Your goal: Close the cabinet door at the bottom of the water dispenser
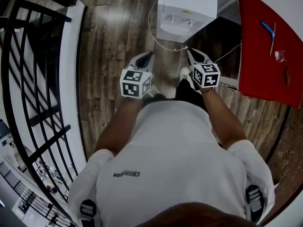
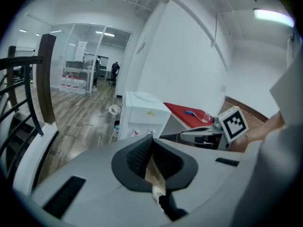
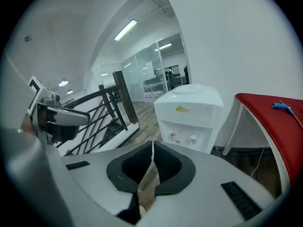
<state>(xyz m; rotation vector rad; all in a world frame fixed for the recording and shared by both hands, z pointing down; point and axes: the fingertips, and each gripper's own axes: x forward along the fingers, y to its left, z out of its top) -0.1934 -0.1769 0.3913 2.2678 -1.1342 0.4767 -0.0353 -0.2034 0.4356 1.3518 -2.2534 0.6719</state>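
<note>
The white water dispenser (image 1: 187, 8) stands on the wooden floor ahead of me, seen from above; its taps face me. Its bottom cabinet door is hidden in every view: the dispenser's own top covers it in the head view. In the gripper views the dispenser (image 2: 142, 112) (image 3: 189, 115) shows only from the taps up, above the gripper bodies. My left gripper (image 1: 150, 54) (image 2: 150, 138) is held up short of the dispenser, shut and holding nothing. My right gripper (image 1: 188, 49) (image 3: 152, 143) is beside it, close to the dispenser's front, shut with nothing between its jaws.
A red table (image 1: 265, 46) stands right of the dispenser with a blue stick (image 1: 268, 30) and a small glass (image 1: 280, 56) on it. A black stair railing (image 1: 28, 79) runs along the left. A white cable (image 1: 152, 27) trails on the floor by the dispenser.
</note>
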